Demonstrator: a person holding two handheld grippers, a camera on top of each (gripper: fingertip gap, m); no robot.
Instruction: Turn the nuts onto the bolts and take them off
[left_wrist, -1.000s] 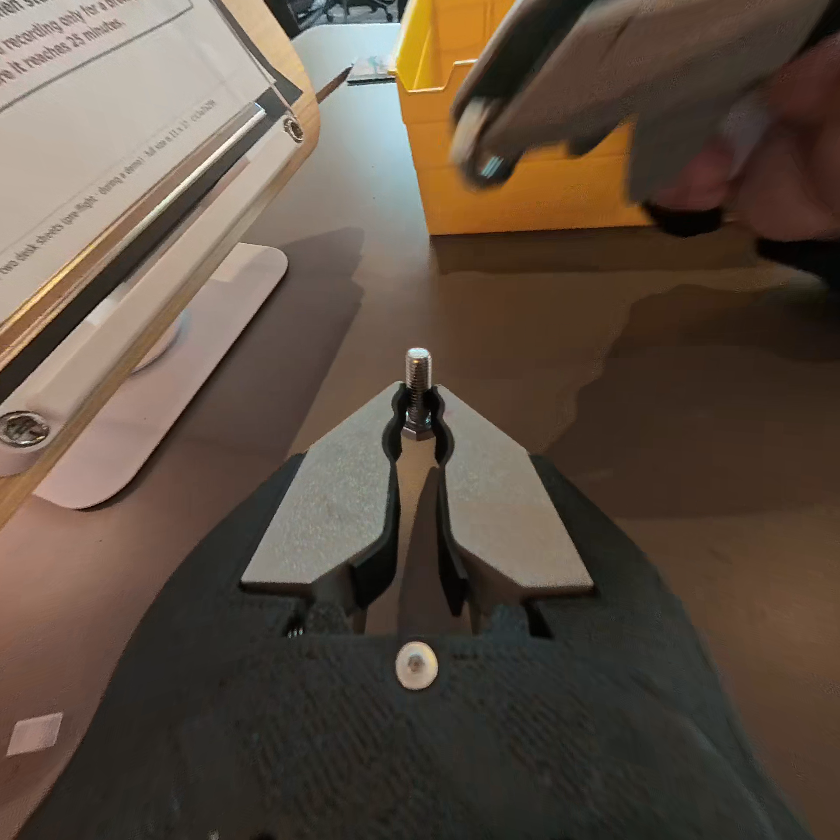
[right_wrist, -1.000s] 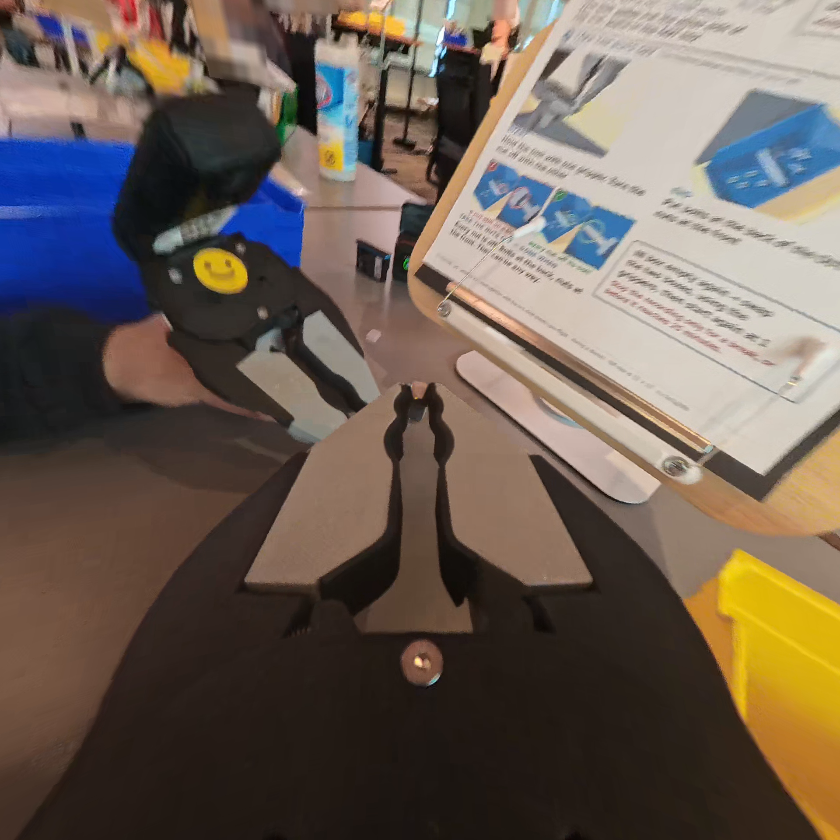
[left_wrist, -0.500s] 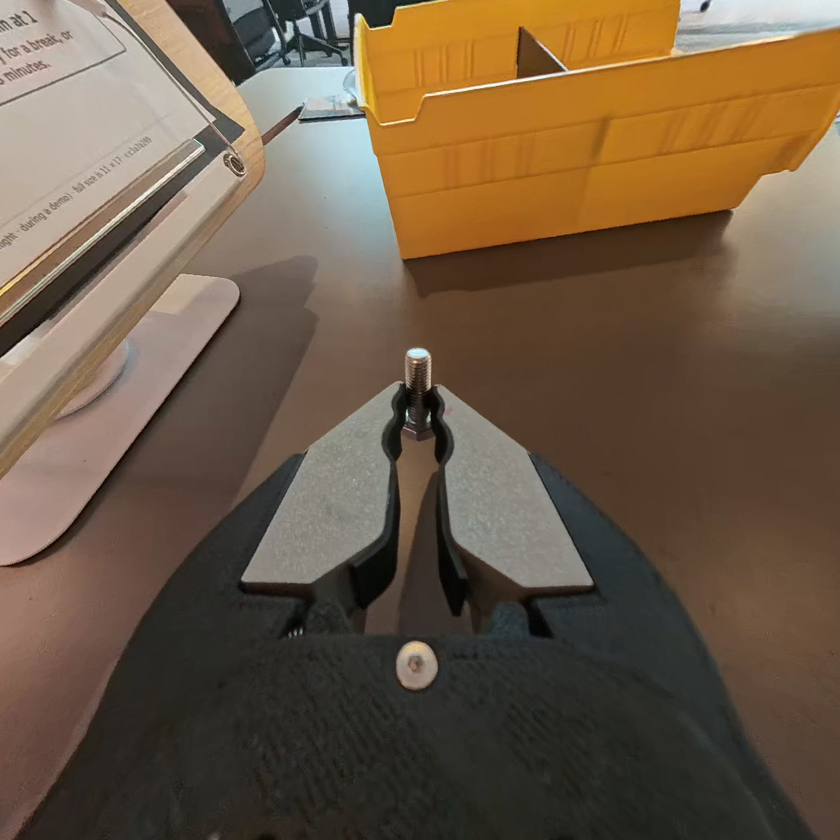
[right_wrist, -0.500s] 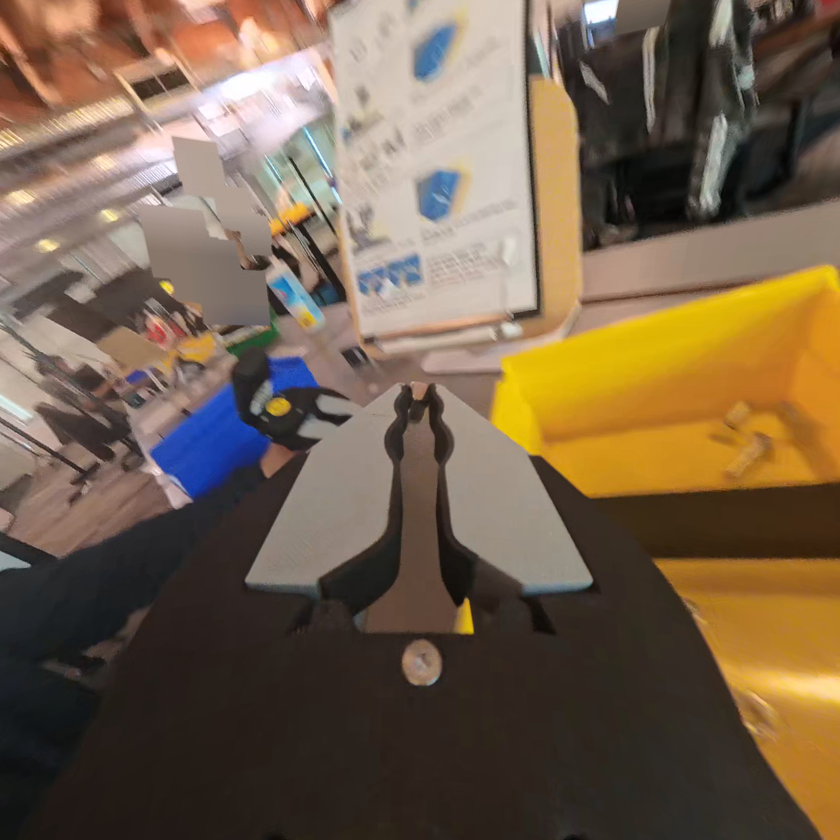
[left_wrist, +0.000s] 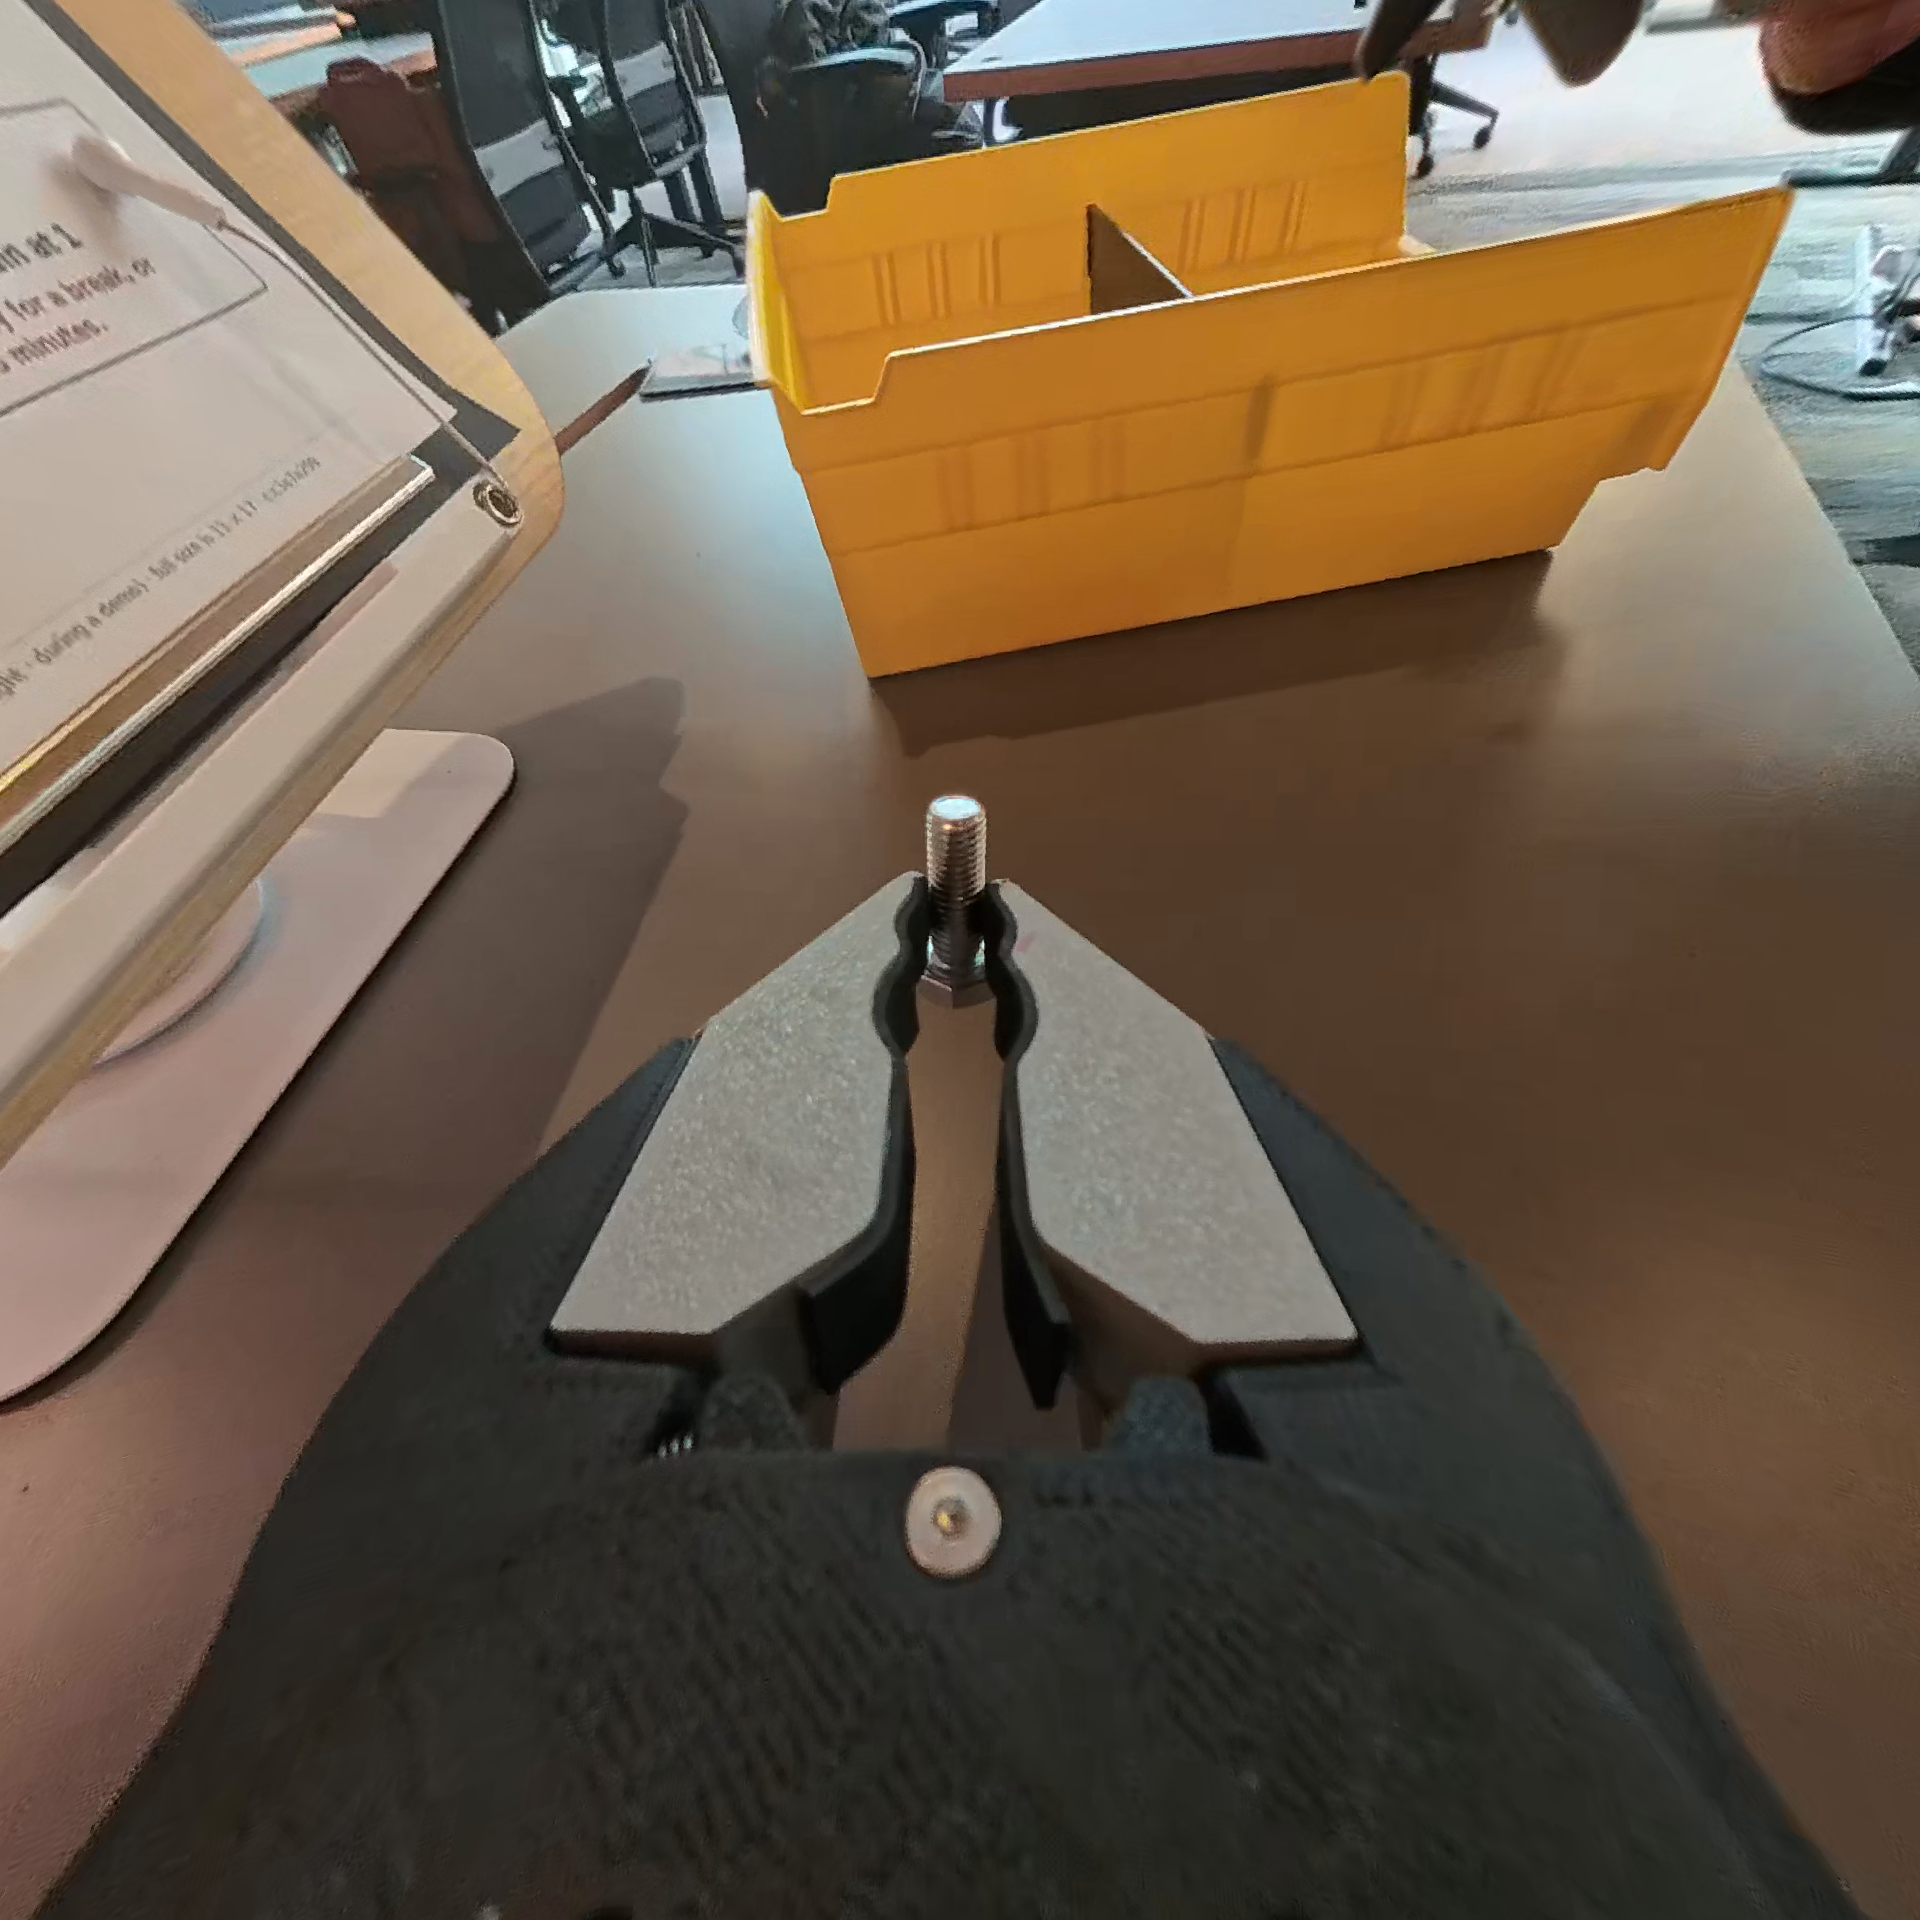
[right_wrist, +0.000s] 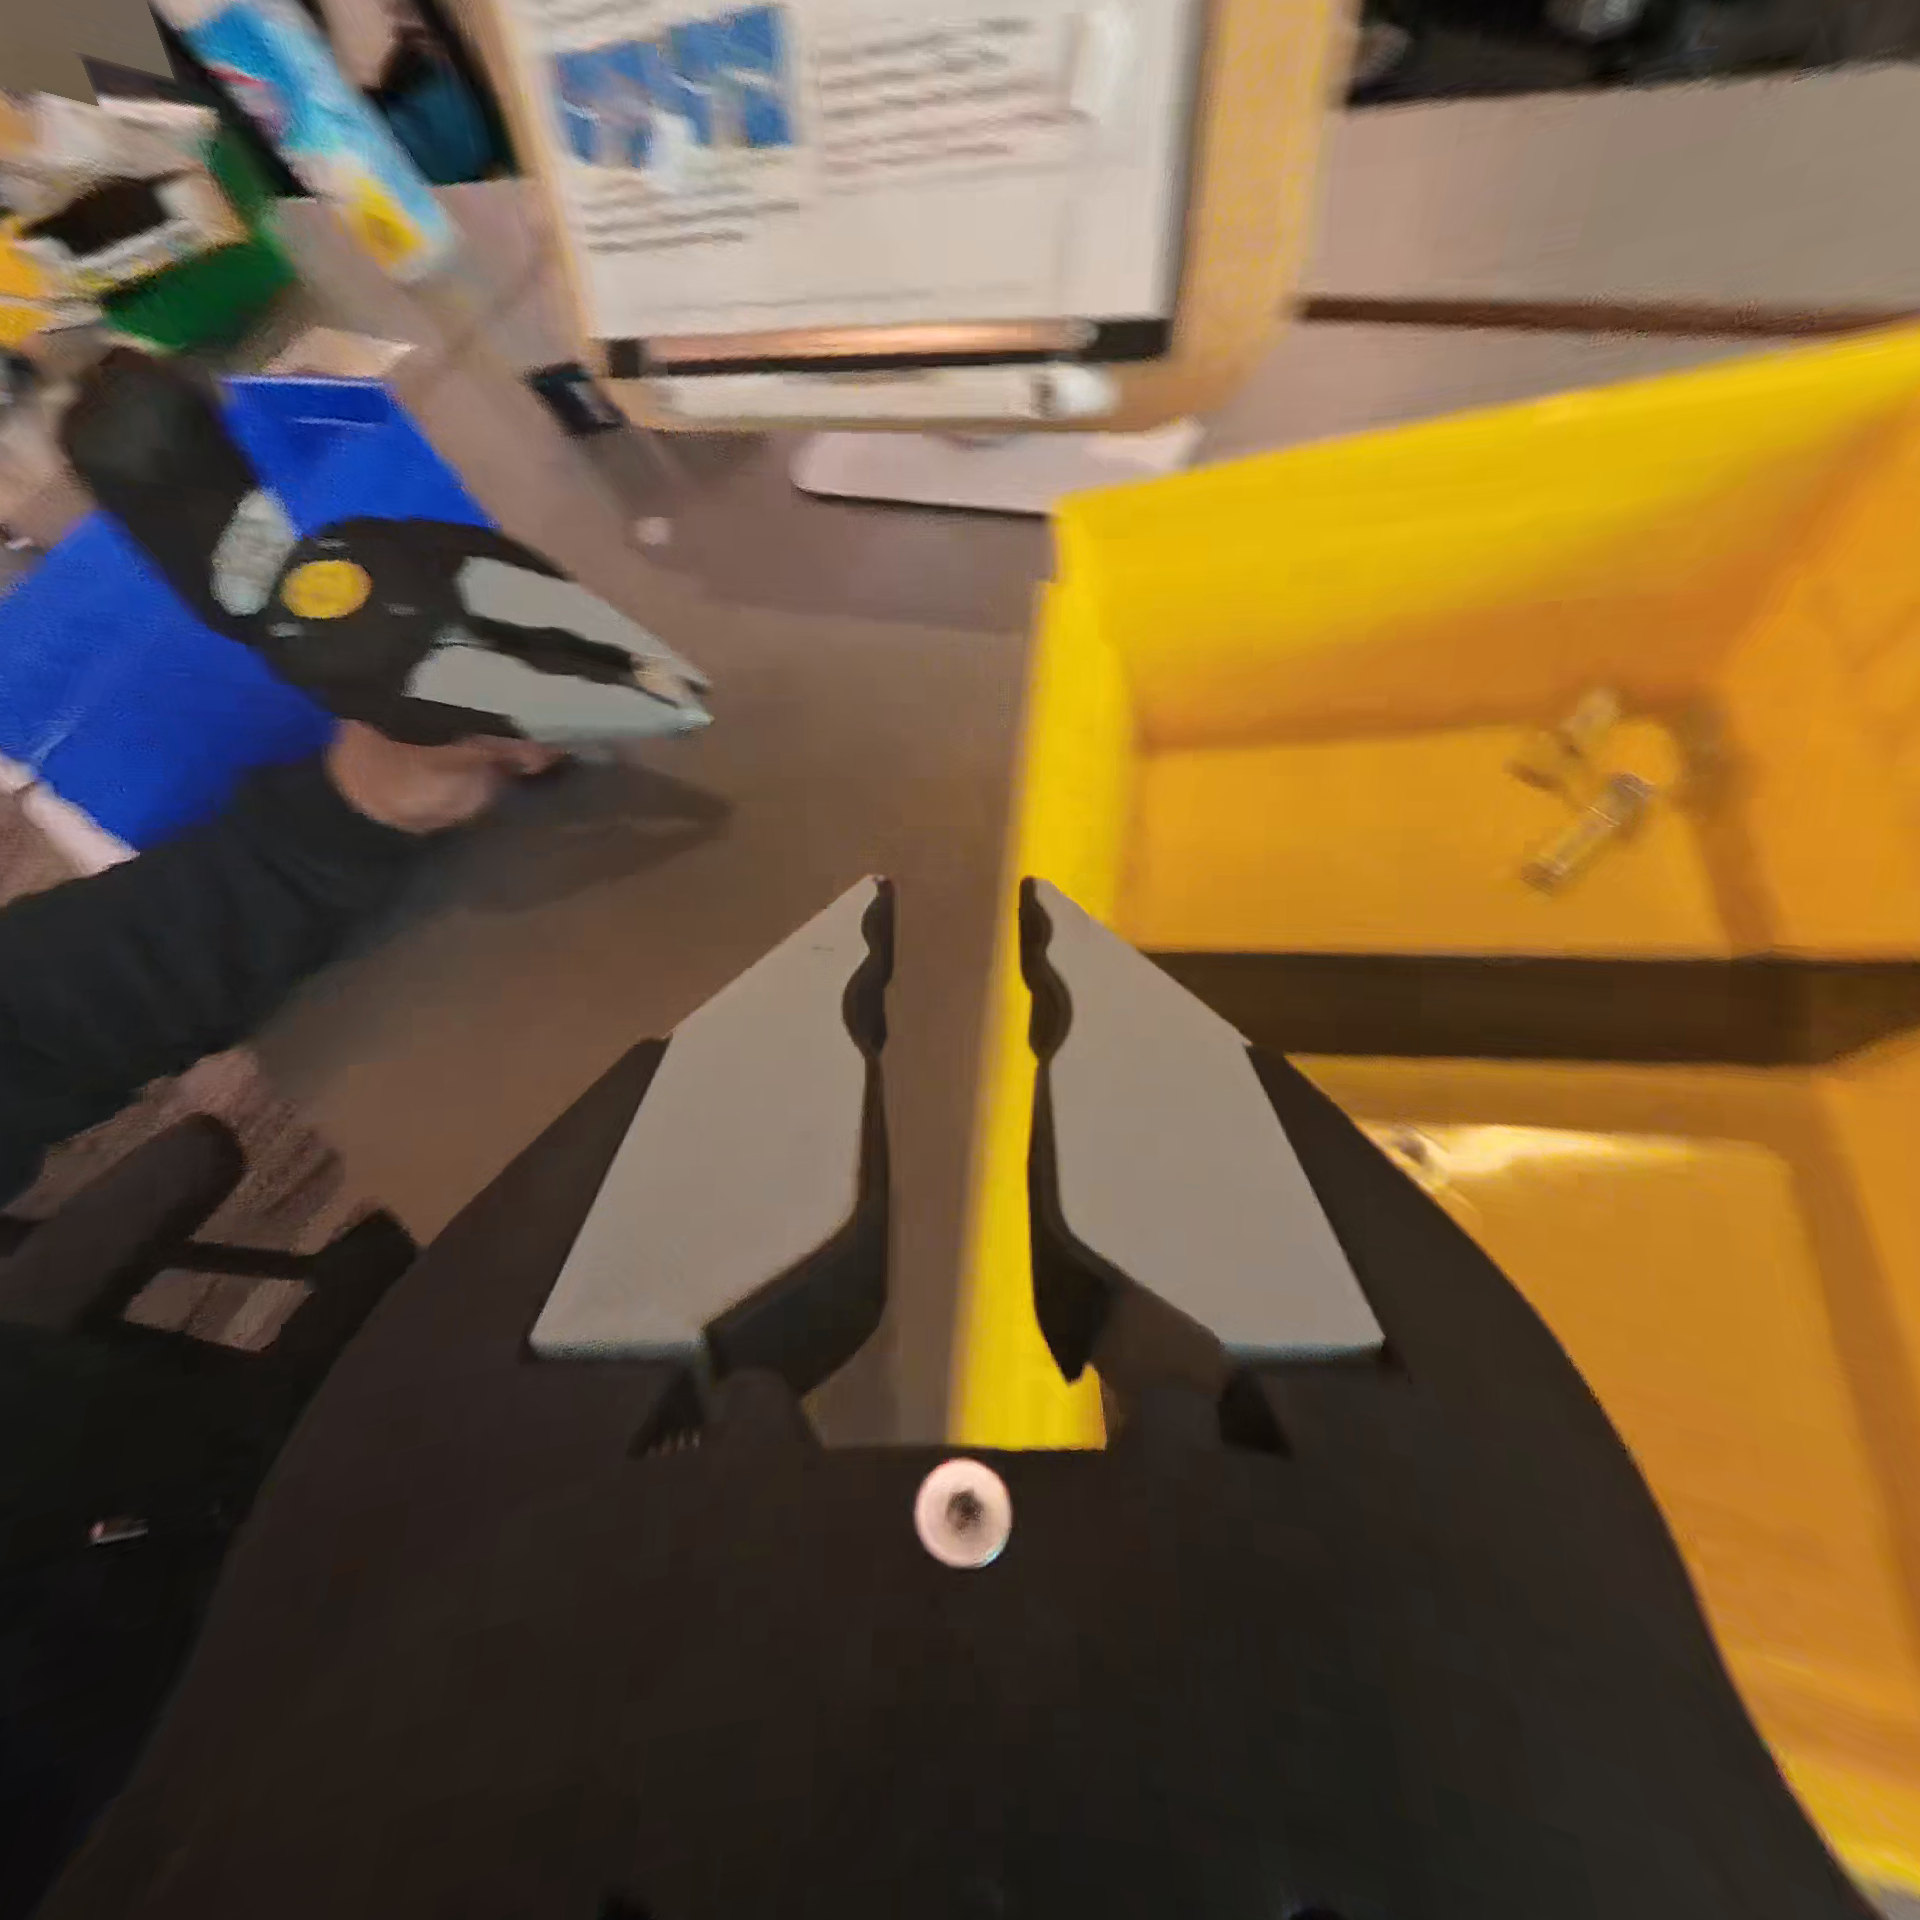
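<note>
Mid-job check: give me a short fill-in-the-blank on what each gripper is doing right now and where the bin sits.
1. The left gripper is shut on a ____, threaded end pointing away from the camera.
2. The right gripper has its jaws ____ and holds nothing.
3. The right gripper hovers at the edge of the ____ bin.
4. A brown ____ splits that bin into two compartments.

Missing words: bolt; open; yellow; divider

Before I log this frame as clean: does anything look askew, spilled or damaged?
Nothing stands out. The left gripper holds a bolt straight, bare thread pointing forward. The right gripper is open and empty beside the yellow bin, whose few bolts lie inside, though blurred.
</note>
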